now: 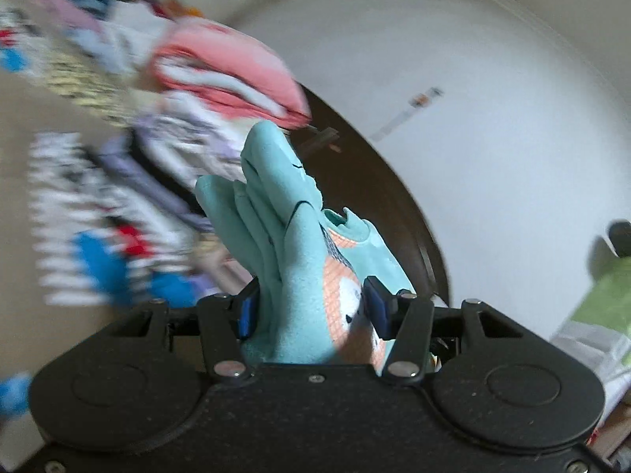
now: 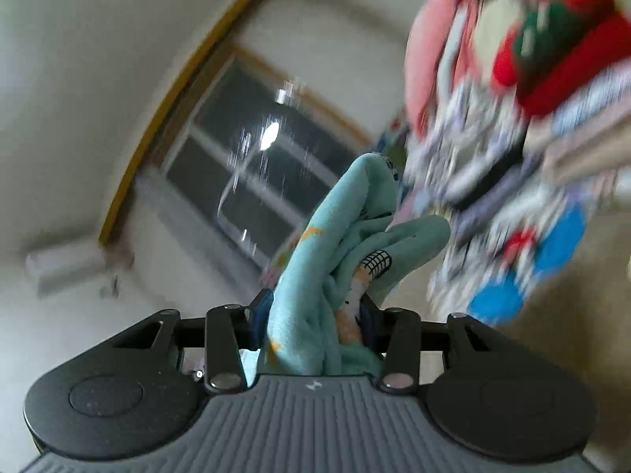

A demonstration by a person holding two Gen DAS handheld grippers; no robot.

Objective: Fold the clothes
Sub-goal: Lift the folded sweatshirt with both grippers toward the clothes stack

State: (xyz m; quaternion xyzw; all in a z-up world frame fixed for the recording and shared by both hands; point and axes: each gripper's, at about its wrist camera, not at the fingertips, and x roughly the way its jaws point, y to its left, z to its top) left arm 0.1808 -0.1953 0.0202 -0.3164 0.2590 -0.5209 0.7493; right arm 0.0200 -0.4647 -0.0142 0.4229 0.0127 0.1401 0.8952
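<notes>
Behind both tools the room shows as a pale wall (image 1: 453, 39) and, in the right wrist view, a dark window (image 2: 252, 165) with a wooden frame, all of it tilted and smeared. Beside that, a heap of clothes (image 1: 118, 181) fills the left of the left wrist view and the upper right of the right wrist view; it is too blurred to tell single garments, though a pink piece (image 1: 236, 75) lies at its top and striped fabric with blue and red patches (image 2: 524, 264) lies nearer the right tool. A dark curved edge (image 1: 394, 197) runs between the heap and the wall; whether it belongs to a counter cannot be told. The light blue garment (image 1: 292, 244), fleecy with an orange and white print, is lifted clear of the heap and caught in both tools. The left tool (image 1: 311, 307) is narrowed onto a thick bunch of it, the blue pads (image 1: 247, 313) pressing the cloth from either side, and a fold stands up past the fingertips. The right tool (image 2: 315, 319) is likewise closed to a narrow gap around a twisted bundle of the same garment (image 2: 343, 236), which rises between its fingers and droops over to the right.
</notes>
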